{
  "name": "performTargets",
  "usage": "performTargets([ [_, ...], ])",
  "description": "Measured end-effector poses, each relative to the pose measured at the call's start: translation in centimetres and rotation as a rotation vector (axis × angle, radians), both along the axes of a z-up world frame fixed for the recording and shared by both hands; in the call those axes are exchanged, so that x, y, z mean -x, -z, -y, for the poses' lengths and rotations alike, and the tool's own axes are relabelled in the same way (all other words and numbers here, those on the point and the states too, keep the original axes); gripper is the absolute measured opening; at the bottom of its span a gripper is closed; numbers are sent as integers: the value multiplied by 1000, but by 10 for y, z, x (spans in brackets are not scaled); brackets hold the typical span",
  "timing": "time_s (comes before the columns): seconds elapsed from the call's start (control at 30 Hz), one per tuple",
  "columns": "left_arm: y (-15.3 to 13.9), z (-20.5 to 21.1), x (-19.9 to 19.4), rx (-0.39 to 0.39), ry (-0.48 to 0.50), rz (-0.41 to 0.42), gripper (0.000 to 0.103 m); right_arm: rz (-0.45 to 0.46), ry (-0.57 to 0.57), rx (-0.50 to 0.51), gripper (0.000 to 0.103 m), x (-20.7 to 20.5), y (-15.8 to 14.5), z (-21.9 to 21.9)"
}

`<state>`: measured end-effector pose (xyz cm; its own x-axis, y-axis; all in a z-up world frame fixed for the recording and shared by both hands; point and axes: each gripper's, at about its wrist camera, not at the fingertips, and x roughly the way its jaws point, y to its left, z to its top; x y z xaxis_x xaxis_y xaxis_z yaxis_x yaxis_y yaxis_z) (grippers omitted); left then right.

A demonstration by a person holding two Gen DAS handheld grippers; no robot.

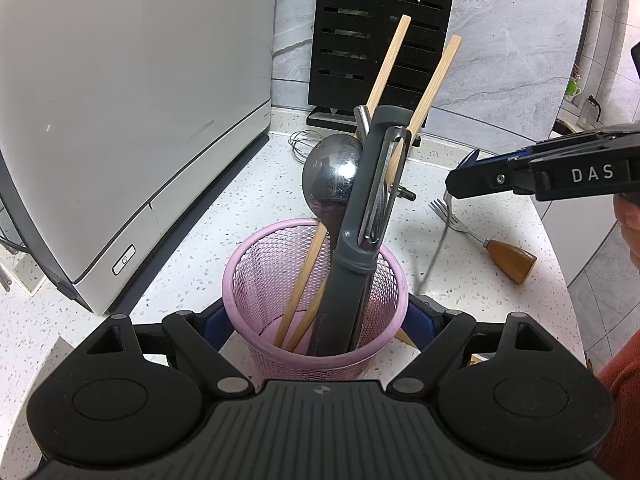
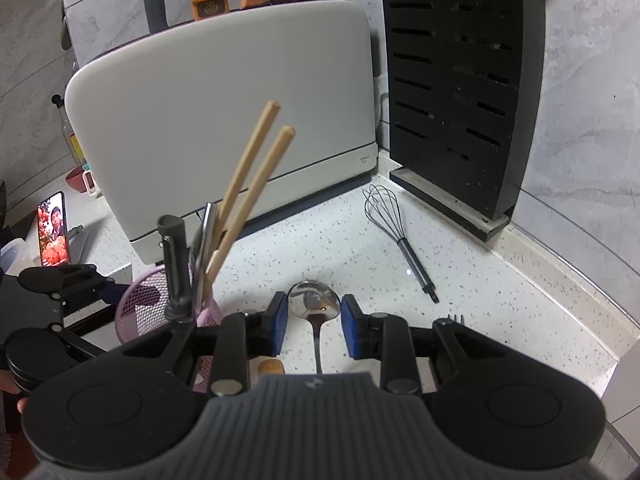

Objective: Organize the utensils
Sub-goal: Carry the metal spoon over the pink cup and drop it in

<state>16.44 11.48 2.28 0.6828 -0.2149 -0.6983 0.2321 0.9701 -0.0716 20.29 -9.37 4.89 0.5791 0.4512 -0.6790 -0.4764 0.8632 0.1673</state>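
My left gripper (image 1: pixel 316 316) is shut on a pink mesh cup (image 1: pixel 316 336), its blue pads against the cup's sides. The cup holds two wooden chopsticks (image 1: pixel 388 64), a grey peeler (image 1: pixel 360 248) and a steel ladle (image 1: pixel 332 172). My right gripper (image 2: pixel 314 326) is open above the counter, with a metal spoon (image 2: pixel 314 304) lying between its blue pads (image 2: pixel 278 324). In the left wrist view the right gripper (image 1: pixel 454 184) hovers at the right, over a wooden-handled fork (image 1: pixel 476 236). The cup (image 2: pixel 144 308) stands to its left.
A white appliance (image 1: pixel 120 120) stands at the left and a black knife block (image 1: pixel 380 36) at the back. A wire whisk (image 2: pixel 394 232) lies on the speckled counter (image 2: pixel 500 320) by the block. A phone (image 2: pixel 52 232) leans at the far left.
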Motion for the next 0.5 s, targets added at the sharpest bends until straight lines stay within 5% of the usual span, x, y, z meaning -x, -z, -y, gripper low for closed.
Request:
performTargets([
  [0.5, 0, 0, -1, 0, -1, 0, 98, 98, -27, -90, 27, 18, -33, 6],
])
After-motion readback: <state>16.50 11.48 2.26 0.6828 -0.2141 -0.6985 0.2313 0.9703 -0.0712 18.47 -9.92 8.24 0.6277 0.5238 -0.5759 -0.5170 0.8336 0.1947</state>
